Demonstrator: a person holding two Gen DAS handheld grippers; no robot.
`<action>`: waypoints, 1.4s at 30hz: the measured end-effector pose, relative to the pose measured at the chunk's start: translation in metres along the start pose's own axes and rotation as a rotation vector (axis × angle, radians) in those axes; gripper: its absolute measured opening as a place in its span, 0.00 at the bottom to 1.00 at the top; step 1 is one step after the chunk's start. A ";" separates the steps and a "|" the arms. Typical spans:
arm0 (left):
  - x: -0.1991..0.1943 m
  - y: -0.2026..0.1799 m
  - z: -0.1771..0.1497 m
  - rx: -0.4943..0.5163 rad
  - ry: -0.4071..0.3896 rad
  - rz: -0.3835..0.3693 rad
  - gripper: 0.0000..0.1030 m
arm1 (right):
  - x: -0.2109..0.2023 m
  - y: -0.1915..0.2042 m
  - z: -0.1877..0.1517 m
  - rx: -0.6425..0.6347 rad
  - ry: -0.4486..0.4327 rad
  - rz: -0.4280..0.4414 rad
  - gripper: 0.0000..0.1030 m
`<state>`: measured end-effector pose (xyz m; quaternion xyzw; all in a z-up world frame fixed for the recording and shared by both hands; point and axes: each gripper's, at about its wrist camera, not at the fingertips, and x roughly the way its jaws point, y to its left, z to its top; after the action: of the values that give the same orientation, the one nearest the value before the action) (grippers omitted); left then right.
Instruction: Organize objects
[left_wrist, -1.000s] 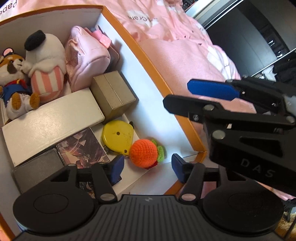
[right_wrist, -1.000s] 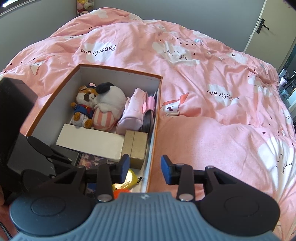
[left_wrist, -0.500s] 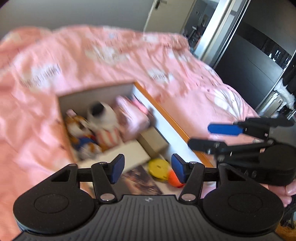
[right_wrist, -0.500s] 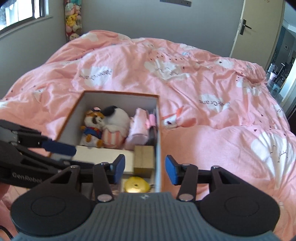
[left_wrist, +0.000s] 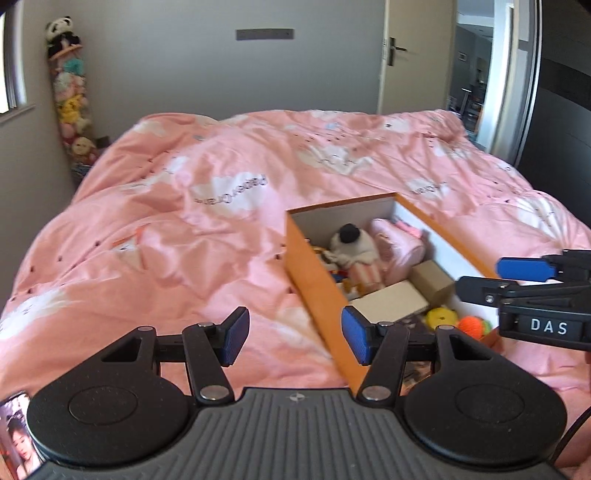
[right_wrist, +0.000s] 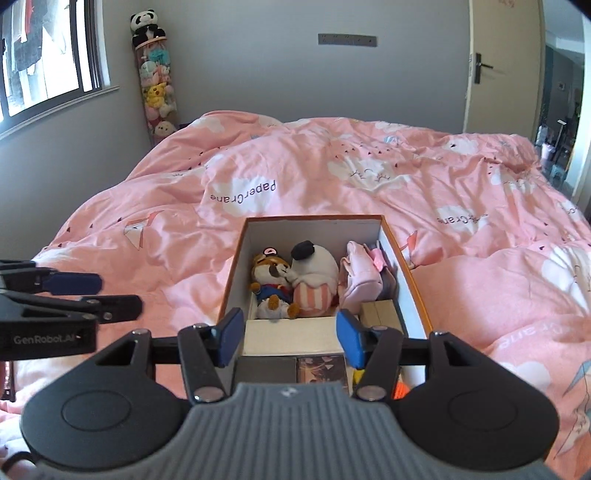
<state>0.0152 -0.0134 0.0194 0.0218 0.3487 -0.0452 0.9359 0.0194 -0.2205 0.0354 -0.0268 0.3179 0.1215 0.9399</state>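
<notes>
The left gripper (left_wrist: 291, 341) hangs above the pink duvet (left_wrist: 184, 236) with its blue-padded fingers spread apart and nothing between them; the orange box (left_wrist: 314, 273) lies at its 2 o'clock. The right gripper (right_wrist: 289, 341) is likewise spread wide and empty, poised over the near end of the box (right_wrist: 231, 291), which sits straight ahead at 12 o'clock on the duvet (right_wrist: 332, 177). Inside, along the far wall, stand a fox plush (right_wrist: 271, 280), a striped cupcake plush (right_wrist: 314, 280) touching it, and a pink pouch (right_wrist: 360, 280) at the right. Nearer lie a white flat box (right_wrist: 291, 338) and a small tan box (right_wrist: 380, 314), side by side. A yellow tape measure (left_wrist: 441, 317) and an orange crochet ball (left_wrist: 472, 326) sit in the box's near right corner.
</notes>
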 end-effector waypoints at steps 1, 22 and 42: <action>0.000 0.003 -0.004 -0.011 -0.001 0.011 0.64 | -0.001 0.004 -0.005 -0.007 -0.001 -0.021 0.58; 0.030 -0.003 -0.043 0.038 0.187 0.063 0.69 | 0.019 0.011 -0.047 0.002 0.058 -0.099 0.67; 0.041 0.000 -0.049 0.016 0.241 0.063 0.70 | 0.035 0.014 -0.054 -0.026 0.095 -0.070 0.73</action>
<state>0.0144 -0.0123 -0.0449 0.0457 0.4573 -0.0157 0.8880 0.0103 -0.2061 -0.0284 -0.0560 0.3592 0.0913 0.9271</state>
